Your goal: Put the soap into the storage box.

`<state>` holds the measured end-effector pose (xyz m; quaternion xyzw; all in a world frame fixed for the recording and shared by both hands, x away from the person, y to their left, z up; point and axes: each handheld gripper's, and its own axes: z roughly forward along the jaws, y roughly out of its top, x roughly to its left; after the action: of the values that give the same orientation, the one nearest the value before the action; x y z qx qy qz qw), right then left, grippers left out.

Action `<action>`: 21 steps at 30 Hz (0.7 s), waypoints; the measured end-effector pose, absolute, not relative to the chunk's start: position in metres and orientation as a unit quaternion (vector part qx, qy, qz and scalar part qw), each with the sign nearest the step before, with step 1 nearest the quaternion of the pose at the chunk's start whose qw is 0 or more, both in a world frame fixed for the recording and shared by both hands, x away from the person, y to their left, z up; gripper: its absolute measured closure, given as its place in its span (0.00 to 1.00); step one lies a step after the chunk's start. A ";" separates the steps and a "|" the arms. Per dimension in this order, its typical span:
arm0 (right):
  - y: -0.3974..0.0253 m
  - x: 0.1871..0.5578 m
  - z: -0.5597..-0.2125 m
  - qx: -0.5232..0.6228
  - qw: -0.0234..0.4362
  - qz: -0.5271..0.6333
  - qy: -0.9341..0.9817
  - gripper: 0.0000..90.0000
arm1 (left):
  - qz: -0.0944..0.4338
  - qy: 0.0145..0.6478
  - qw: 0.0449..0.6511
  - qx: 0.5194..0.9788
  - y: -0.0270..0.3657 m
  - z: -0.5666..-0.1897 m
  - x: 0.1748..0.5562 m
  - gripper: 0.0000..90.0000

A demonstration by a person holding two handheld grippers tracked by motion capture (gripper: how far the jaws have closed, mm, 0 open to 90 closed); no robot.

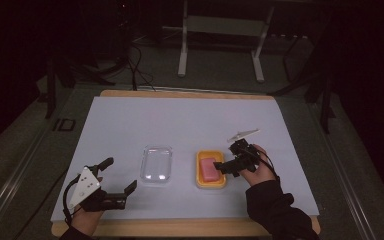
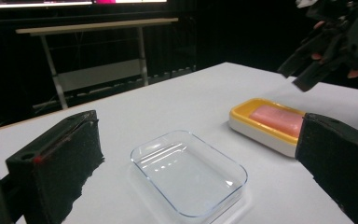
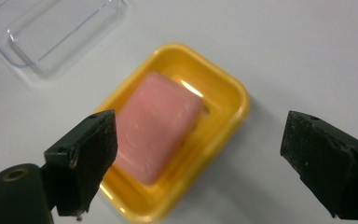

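A pink soap bar [image 1: 209, 168] [image 3: 156, 125] [image 2: 277, 119] lies in a yellow soap dish [image 1: 200, 177] [image 3: 223, 93] [image 2: 256, 130] on the white table cover. To its left rests a clear plastic lid or tray [image 1: 156, 163] [image 2: 189, 172] [image 3: 51, 32], lying empty. My right gripper [image 1: 226, 166] [image 3: 200, 149] hovers open just above the dish, jaws spread wide on either side of it. It also appears far off in the left gripper view as the right gripper [image 2: 326, 51]. My left gripper [image 1: 120, 175] [image 2: 200, 163] is open near the front left of the table, pointing toward the clear tray.
The white cover [image 1: 180, 125] spans a wooden table [image 1: 190, 227]. Beyond the far edge stands a metal frame [image 1: 220, 40] on a dark floor with cables [image 1: 137, 70]. A sleeve [image 1: 275, 207] comes in at the front right.
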<state>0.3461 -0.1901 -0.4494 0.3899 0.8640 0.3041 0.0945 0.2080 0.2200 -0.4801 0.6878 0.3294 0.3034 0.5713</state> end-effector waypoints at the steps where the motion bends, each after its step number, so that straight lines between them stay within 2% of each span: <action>1: -0.194 0.345 -0.450 0.387 0.096 0.308 0.864 0.12 | 0.304 0.330 0.572 0.687 0.220 -0.480 0.208 0.01; 21: -0.271 0.315 -0.464 0.405 0.120 0.341 0.840 0.12 | 0.303 0.332 0.564 0.692 0.220 -0.482 0.210 0.01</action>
<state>0.3145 -0.2709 -0.4637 0.4052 0.8398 0.3406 0.1204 0.2097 0.2196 -0.4815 0.6923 0.3319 0.3033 0.5645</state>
